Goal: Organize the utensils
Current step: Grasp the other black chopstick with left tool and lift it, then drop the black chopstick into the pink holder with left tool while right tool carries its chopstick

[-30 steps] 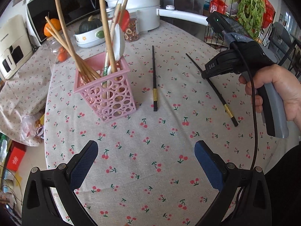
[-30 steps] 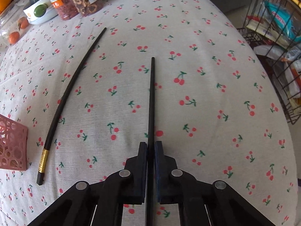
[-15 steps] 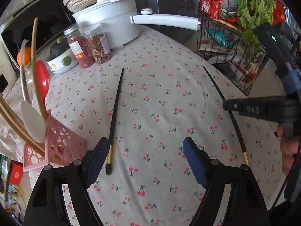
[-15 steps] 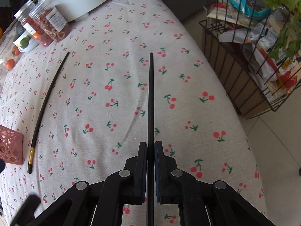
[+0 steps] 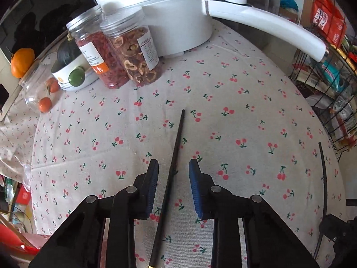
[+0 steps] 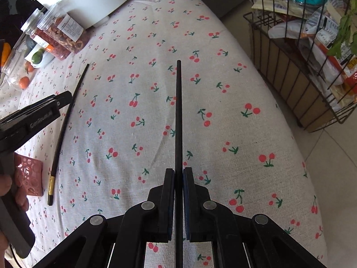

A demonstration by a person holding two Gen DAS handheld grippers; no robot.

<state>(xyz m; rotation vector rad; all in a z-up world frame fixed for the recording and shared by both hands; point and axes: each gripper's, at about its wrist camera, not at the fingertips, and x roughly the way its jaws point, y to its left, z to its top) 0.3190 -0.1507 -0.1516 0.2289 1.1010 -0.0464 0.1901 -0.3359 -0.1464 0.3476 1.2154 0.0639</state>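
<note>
Two black chopsticks are being gathered at once. One black chopstick is clamped between the pads of the right gripper, its jaws pressed narrow onto the shaft; most of its length juts forward past the fingertips, tip out over the cloth. Gripping it low leaves a long free end, a hold that looks meant for dropping it point-first into a holder.

The second chopstick lies flat on the table, running straight up the gap of the left gripper. Those jaws are closing, with the stick between them but clear space on both sides, so neither blue pad touches it yet. Its thin tip reaches ahead of the fingertips; its gold-banded butt end passes back under the gripper body. From the right wrist view the left gripper stands over the middle of that stick, the gold band on the near side of it; a hand wraps the handle at the frame's left edge.

Just beside that butt end sits a corner of the pink perforated basket, probably the destination for both sticks.

The surface is a table under a pale tablecloth printed with red cherries. Ahead of the left jaws stand two clear jars of dried food and a white pot with a long handle. Off the table's edge, ahead and right of the right jaws, a black wire rack holds packets and greens above a tiled floor.
</note>
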